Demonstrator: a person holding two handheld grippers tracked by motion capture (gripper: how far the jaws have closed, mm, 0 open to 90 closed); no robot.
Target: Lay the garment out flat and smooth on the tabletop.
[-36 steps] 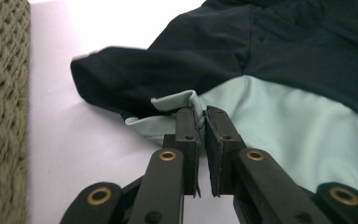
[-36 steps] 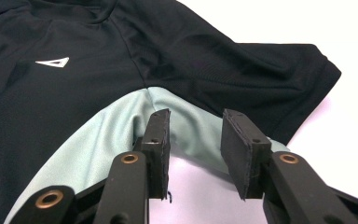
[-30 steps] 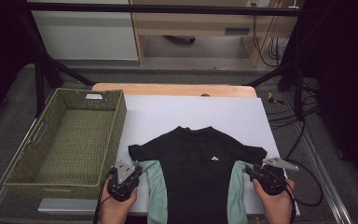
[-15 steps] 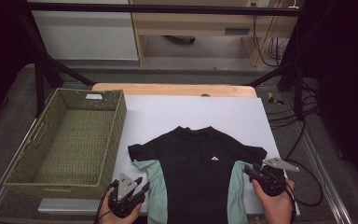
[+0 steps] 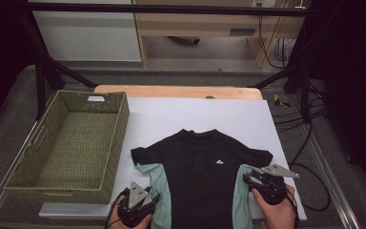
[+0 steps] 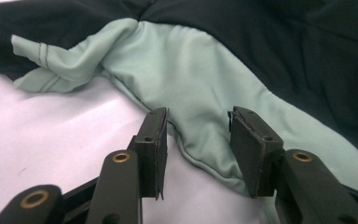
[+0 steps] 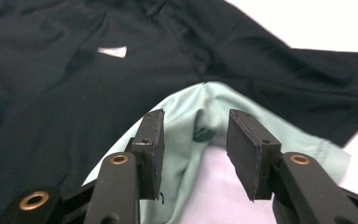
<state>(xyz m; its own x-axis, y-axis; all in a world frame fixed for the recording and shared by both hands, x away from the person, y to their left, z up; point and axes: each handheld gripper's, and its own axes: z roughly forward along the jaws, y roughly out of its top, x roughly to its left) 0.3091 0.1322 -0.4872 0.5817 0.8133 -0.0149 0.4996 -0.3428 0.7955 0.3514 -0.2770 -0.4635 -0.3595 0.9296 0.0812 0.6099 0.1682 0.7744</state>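
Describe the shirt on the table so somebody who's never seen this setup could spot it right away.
On the white table, right of the woven green basket, a T-shirt lies flat near the front edge. It is black with pale mint side panels and a small white chest logo, the one garment there.

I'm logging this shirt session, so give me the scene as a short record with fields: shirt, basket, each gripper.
shirt: black with mint side panels, flat on the white table, front up, small white logo on chest
basket: green wicker, at the table's left edge, nothing in it
left gripper: at the shirt's left mint panel, jaws have just been opening, panel's edge between them, pads not pressing
right gripper: at the right mint panel, jaws have just been opening, astride the fabric, not pressing
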